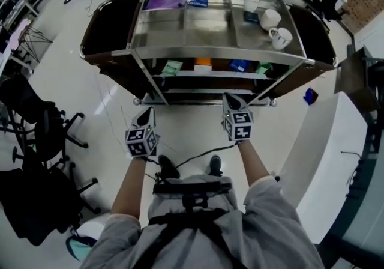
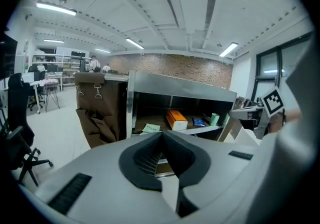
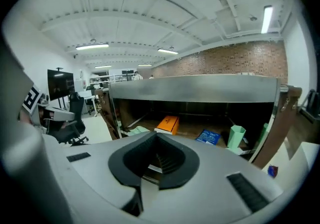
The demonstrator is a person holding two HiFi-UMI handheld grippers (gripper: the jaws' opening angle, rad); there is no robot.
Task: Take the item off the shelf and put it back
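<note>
Two closed, empty tools, left gripper (image 1: 146, 115) and right gripper (image 1: 231, 103), hang short of the shelf (image 1: 180, 74) ahead, probably lining up for its orange box (image 3: 168, 124).

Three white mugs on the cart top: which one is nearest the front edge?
The front mug, at the right end of the cart top. The middle mug and rear mug sit further back behind it.
</note>
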